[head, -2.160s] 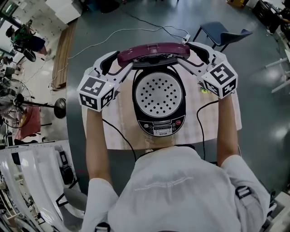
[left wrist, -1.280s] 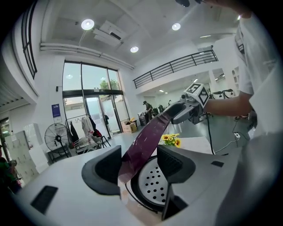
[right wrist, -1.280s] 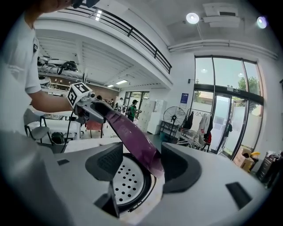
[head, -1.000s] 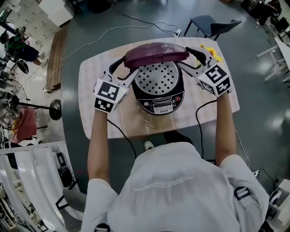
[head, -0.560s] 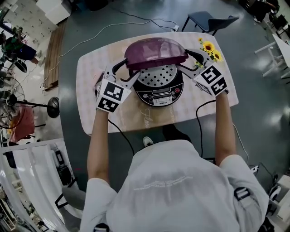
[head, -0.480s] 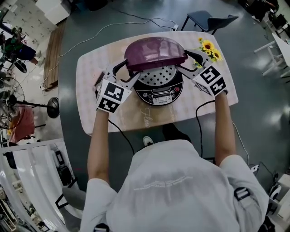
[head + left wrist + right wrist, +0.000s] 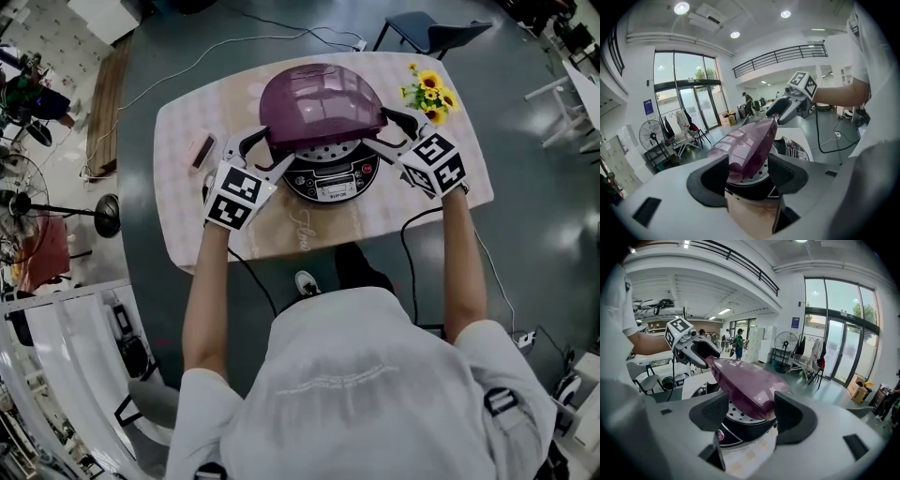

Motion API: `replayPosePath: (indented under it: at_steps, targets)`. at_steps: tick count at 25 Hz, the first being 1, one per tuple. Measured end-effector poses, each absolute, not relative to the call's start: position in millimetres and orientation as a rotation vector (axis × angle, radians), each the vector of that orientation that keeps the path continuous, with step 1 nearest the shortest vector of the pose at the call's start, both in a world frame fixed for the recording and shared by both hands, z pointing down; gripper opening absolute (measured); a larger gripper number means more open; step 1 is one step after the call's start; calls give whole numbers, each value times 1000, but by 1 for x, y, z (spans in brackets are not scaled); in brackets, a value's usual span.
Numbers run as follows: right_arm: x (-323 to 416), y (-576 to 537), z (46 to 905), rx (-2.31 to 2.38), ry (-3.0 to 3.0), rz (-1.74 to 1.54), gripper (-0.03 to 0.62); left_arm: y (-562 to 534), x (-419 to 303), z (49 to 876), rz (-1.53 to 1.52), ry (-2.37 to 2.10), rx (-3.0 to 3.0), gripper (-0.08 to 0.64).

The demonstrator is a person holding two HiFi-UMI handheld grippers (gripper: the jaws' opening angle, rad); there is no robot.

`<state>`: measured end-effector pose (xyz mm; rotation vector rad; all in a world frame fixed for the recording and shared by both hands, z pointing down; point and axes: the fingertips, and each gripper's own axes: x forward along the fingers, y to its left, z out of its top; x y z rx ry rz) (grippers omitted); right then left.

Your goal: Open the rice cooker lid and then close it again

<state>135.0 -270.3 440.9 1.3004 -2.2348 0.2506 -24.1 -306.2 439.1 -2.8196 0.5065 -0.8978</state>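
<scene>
The rice cooker (image 7: 333, 180) stands on the table, its purple lid (image 7: 319, 94) tilted low over the pot, with a strip of the perforated inner plate (image 7: 323, 150) still showing. My left gripper (image 7: 265, 150) straddles the lid's left edge (image 7: 745, 145). My right gripper (image 7: 387, 131) straddles the right edge (image 7: 745, 380). Both pairs of jaws stand wide and have just been opening, with the lid's rim between them. In the left gripper view the left gripper (image 7: 749, 171) faces the right gripper (image 7: 785, 110) across the lid. The right gripper (image 7: 751, 416) likewise faces the left gripper (image 7: 701, 352).
The cooker sits on a light patterned table (image 7: 187, 206). Sunflowers (image 7: 427, 94) stand at its far right corner, close to my right gripper. A small dark object (image 7: 200, 150) lies at the left. A blue chair (image 7: 441, 33) is behind the table. Black cables (image 7: 244, 272) hang off the near edge.
The lid has swung down from upright to a low tilt over the pot. Both grippers have come down with it at its two sides.
</scene>
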Motion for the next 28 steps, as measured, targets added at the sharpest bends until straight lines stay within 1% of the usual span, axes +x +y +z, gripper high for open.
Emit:
replayPosePath:
  at_steps: [5,19,28]
  targets:
    - [133,-266,452,1341,-2233,330,299,-302,-25,449,-874,530,-2895,275]
    - [126,-254,485,1323,-2161,376,301,-295,-29,477,-822,579,-3018,273]
    - [123,-249,506,1316,-2156,420,307,-290,-30,497,-864,604,-3064,273]
